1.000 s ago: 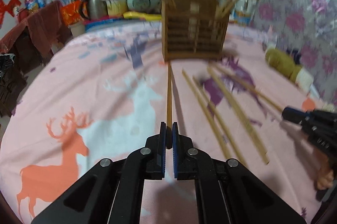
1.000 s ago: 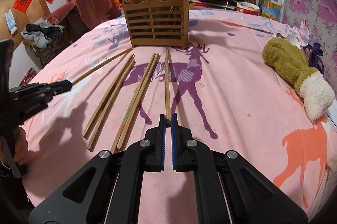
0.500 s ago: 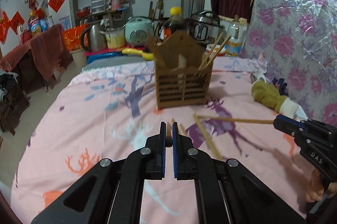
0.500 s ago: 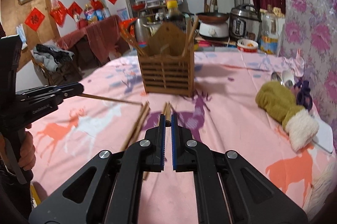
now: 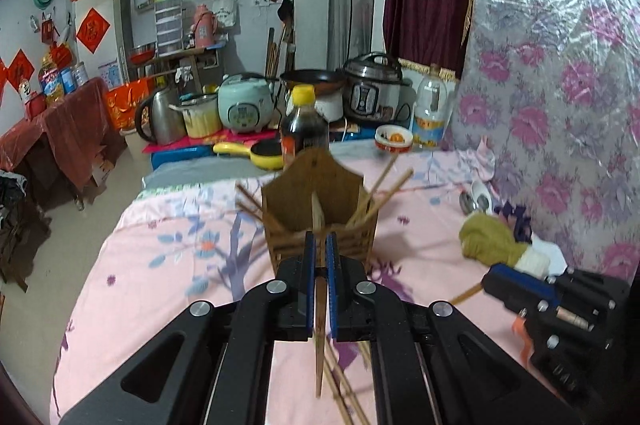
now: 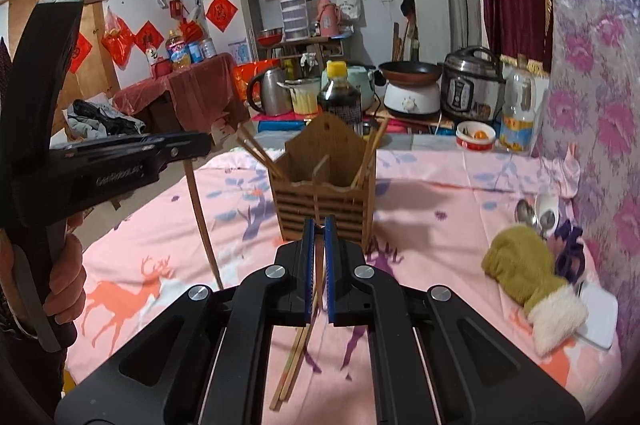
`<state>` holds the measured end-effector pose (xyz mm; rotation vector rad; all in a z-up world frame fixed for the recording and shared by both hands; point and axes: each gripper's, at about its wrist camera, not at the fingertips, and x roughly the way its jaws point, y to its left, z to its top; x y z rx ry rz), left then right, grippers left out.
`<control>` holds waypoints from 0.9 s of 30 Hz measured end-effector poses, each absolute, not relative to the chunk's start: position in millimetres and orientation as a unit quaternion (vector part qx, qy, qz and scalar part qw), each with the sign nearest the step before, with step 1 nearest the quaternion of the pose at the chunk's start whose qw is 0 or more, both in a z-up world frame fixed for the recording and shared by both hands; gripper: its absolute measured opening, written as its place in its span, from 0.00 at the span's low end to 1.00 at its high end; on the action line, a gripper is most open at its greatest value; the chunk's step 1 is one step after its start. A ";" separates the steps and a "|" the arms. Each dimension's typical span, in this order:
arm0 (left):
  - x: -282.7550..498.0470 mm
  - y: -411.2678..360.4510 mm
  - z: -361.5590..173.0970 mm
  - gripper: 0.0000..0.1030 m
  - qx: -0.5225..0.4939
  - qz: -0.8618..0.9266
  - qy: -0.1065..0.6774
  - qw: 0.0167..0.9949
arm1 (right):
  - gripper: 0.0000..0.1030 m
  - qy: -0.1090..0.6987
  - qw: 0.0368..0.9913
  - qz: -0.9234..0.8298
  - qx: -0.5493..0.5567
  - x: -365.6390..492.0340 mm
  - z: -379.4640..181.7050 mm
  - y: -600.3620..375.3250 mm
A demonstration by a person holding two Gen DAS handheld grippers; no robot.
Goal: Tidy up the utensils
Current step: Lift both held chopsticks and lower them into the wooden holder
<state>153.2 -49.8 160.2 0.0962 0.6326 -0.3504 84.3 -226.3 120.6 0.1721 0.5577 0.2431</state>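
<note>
Chopsticks are the business on this pink deer-print tablecloth (image 5: 152, 265). From the left wrist view, the left gripper (image 5: 319, 245) has its blue pads drawn narrow on a single chopstick (image 5: 319, 353), which hangs down from the jaws with its lower end above the cloth. Just past the fingertips stands the wooden slatted holder (image 5: 320, 201), with several chopsticks leaning out of its left and right compartments. More loose chopsticks (image 5: 344, 389) lie on the cloth beneath the gripper. At the right edge the right gripper (image 5: 490, 277) comes into sight, a chopstick end (image 5: 466, 294) sticking out from its tip. Beyond it lies an olive mitten (image 5: 492, 241) with a white cuff, and a dark sauce bottle (image 5: 305, 129) with a yellow cap stands behind the holder. From the right wrist view, the right gripper (image 6: 319, 233) is likewise pinched narrow on one chopstick (image 6: 318, 265), which slants down between the pads. The holder (image 6: 324, 185) sits straight ahead, near the fingertips. A pair of loose chopsticks (image 6: 292, 357) rests on the cloth below. At the left, a hand (image 6: 64, 285) grips the handle of the left gripper (image 6: 200, 143), whose chopstick (image 6: 202, 221) dangles steeply toward the table. The mitten (image 6: 524, 269) lies to the right, with spoons (image 6: 536, 213) just behind it.
</note>
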 end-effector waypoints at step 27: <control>267.2 -51.5 149.2 0.23 -0.053 -0.133 0.214 0.966 | 0.13 0.200 0.960 0.076 0.180 232.6 137.7 -246.9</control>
